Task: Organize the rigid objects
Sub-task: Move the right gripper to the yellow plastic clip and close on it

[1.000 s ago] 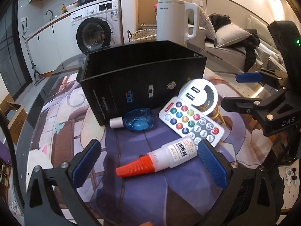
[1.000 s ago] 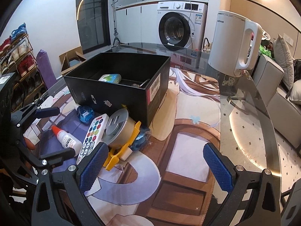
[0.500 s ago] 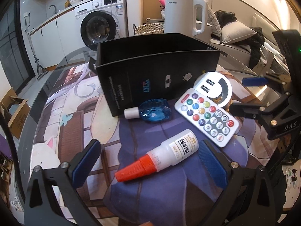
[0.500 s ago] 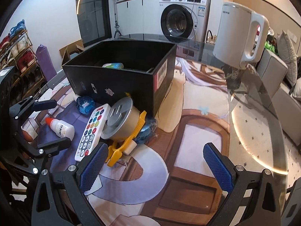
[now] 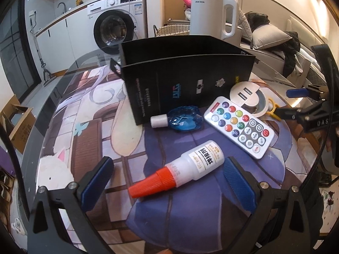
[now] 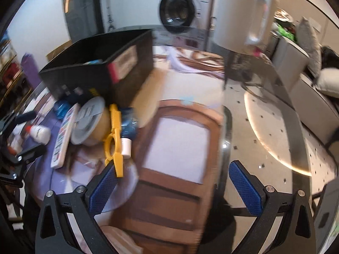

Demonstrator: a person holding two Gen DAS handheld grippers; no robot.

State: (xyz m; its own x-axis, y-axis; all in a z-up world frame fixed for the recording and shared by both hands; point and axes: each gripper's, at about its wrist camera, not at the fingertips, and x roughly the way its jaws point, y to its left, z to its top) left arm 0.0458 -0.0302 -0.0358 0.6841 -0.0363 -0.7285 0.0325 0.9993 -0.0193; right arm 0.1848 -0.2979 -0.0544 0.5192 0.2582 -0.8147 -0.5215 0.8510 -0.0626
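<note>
Sorting barely begun; most things lie outside the box.
Left view: left tool [image 5: 168,176] spread around the glue bottle [image 5: 182,169], remote [image 5: 238,127] beyond, near the black box [image 5: 186,80]; right view: right tool [image 6: 172,187] spread, empty, above the counter [image 6: 275,127]; yellow clip [image 6: 114,135] unsorted.

I see a white glue bottle [image 5: 191,168] with an orange-red cap, a white remote [image 5: 238,126] with rainbow-coloured buttons, a clear blue bottle [image 5: 180,120], a black box [image 5: 186,78], and yellow tongs [image 6: 114,135].
</note>
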